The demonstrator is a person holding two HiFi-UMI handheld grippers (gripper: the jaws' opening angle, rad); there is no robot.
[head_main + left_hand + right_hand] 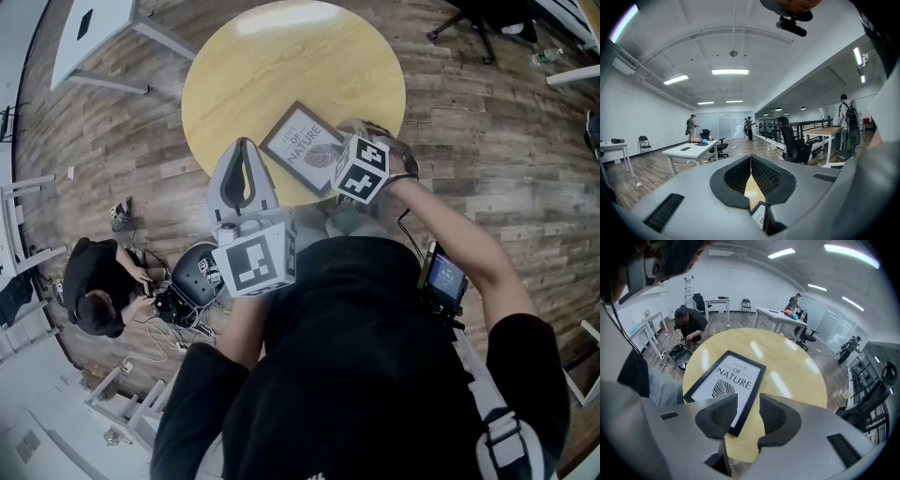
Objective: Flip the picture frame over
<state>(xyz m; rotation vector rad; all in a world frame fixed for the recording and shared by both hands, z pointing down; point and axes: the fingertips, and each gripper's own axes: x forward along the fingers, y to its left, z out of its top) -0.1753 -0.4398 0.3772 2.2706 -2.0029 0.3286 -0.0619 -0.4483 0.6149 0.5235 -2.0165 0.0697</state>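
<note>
The picture frame lies face up on the round yellow table, near the table's front edge, its black border and leaf print showing. In the right gripper view the frame sits just below and beyond my right gripper, whose jaws stand apart above the frame's near corner with nothing clamped. In the head view that gripper's jaws are hidden under its marker cube, right of the frame. My left gripper hangs left of the frame, off the table's edge; its view shows it shut and holding nothing.
A person crouches on the wood floor at the left beside cables and a dark helmet-like object. A white desk stands at the far left and an office chair at the far right.
</note>
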